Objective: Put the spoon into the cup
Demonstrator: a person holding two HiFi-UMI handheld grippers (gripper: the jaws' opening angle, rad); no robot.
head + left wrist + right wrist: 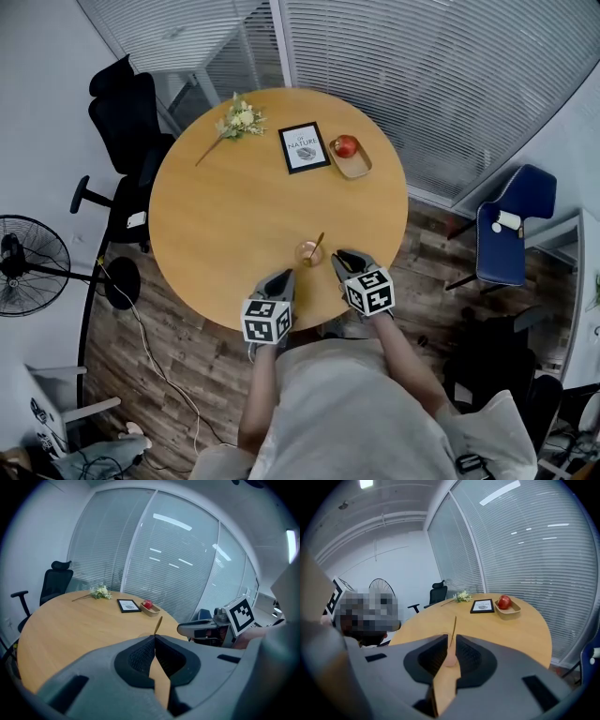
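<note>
A small pinkish cup stands near the front edge of the round wooden table. The wooden spoon stands in it, handle leaning up and to the right. My left gripper hangs just in front of the cup, its jaws touching at the tips with nothing between them. In the left gripper view the spoon rises just past that gripper. My right gripper sits right of the cup, apart from it. Its jaws stand a narrow gap apart, and the cup and spoon show through the gap.
At the table's far side are a framed picture, a wooden tray holding a red apple, and a sprig of flowers. A black office chair and a fan stand on the left, a blue chair on the right.
</note>
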